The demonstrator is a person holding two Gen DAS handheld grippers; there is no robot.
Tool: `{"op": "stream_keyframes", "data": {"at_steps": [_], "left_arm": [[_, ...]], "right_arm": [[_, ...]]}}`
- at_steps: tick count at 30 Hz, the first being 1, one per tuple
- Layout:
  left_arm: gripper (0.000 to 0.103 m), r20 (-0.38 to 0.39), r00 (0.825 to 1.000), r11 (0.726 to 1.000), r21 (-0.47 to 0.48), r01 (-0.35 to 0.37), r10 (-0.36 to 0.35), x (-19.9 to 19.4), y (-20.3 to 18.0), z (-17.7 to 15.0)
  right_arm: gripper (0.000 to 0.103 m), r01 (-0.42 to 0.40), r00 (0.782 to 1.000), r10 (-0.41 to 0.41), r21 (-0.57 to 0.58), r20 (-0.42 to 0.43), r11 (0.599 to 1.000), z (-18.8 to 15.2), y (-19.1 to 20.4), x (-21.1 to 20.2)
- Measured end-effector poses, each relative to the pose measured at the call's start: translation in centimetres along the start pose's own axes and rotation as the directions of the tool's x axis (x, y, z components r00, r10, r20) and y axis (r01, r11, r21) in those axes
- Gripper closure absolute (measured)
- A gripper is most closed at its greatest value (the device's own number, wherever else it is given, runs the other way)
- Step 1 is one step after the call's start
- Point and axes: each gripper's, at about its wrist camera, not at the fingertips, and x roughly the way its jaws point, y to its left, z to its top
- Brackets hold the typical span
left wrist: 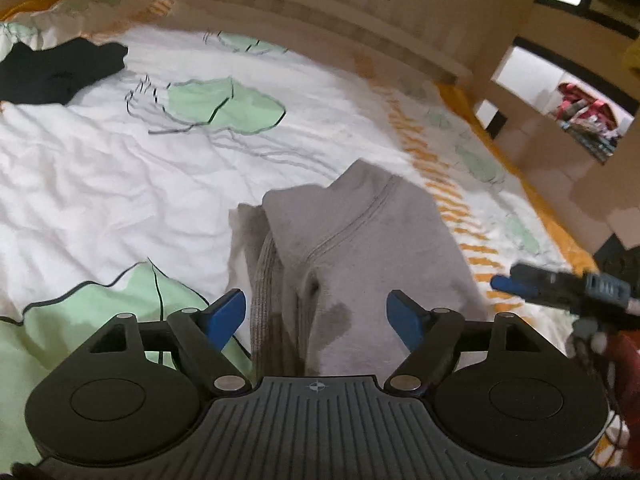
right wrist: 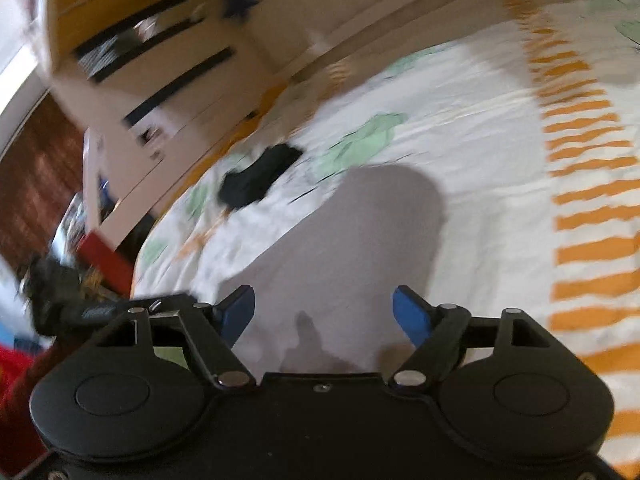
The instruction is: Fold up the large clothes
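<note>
A grey garment (left wrist: 352,248) lies folded in a narrow bundle on the white bedspread (left wrist: 100,184), with ribbed hem and seams showing. My left gripper (left wrist: 316,314) is open, its blue pads on either side of the garment's near end, not closed on it. In the right wrist view the same grey garment (right wrist: 352,240) lies ahead, blurred. My right gripper (right wrist: 324,312) is open above its near end and holds nothing. The right gripper also shows at the right edge of the left wrist view (left wrist: 520,282).
A black garment (left wrist: 56,72) lies at the far left of the bed, also in the right wrist view (right wrist: 256,180). The bedspread has green patches and an orange striped border (right wrist: 588,216). A wooden bed frame (left wrist: 320,12) and shelves (left wrist: 560,92) stand beyond.
</note>
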Motion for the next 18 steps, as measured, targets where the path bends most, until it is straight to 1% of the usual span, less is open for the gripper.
{"op": "stream_keyframes", "data": {"at_steps": [2, 5, 8, 9, 11, 12, 13, 15, 17, 18], "left_arm": [[0.026, -0.03, 1.0, 1.0, -0.021, -0.008, 0.008, 1.3, 0.4, 0.0], [0.026, -0.083, 0.997, 0.996, -0.092, 0.002, -0.009, 2.7, 1.6, -0.4], [0.025, -0.123, 0.992, 0.992, -0.127, 0.007, -0.023, 3.9, 2.5, -0.7], [0.022, -0.133, 0.991, 0.991, -0.133, 0.009, -0.027, 4.1, 2.6, -0.7], [0.018, -0.156, 0.986, 0.988, -0.153, 0.028, -0.052, 4.7, 3.2, -0.7], [0.015, -0.167, 0.984, 0.986, -0.163, 0.038, -0.066, 5.1, 3.3, -0.7], [0.012, -0.176, 0.981, 0.984, -0.171, 0.048, -0.079, 5.5, 3.5, -0.7], [0.006, -0.184, 0.978, 0.981, -0.184, 0.068, -0.102, 6.3, 3.6, -0.5], [0.005, -0.181, 0.975, 0.978, -0.185, 0.094, -0.128, 7.1, 3.5, -0.2], [0.004, -0.179, 0.973, 0.976, -0.185, 0.11, -0.144, 7.4, 3.4, -0.1]], "right_arm": [[0.024, -0.01, 1.0, 0.01, 0.081, -0.001, 0.997, 0.6, -2.2, 0.9], [0.023, -0.045, 0.999, 0.048, 0.18, -0.017, 0.983, 0.9, -4.7, 2.7], [0.024, -0.089, 0.992, 0.11, 0.27, -0.065, 0.959, 0.4, -6.4, 5.7], [0.025, -0.103, 0.988, 0.133, 0.3, -0.082, 0.948, 0.1, -6.9, 6.9], [0.032, -0.158, 0.979, 0.19, 0.328, -0.069, 0.931, -0.3, -7.6, 8.1], [0.033, -0.181, 0.974, 0.215, 0.346, -0.063, 0.92, -0.3, -7.7, 8.6], [0.033, -0.189, 0.972, 0.225, 0.361, -0.062, 0.913, -0.3, -7.8, 9.1], [0.035, -0.181, 0.972, 0.219, 0.34, -0.078, 0.923, 0.0, -7.4, 9.7], [0.042, -0.15, 0.977, 0.187, 0.303, -0.099, 0.941, 0.2, -6.9, 9.6], [0.043, -0.133, 0.98, 0.169, 0.285, -0.108, 0.949, 0.3, -6.6, 9.4]]}}
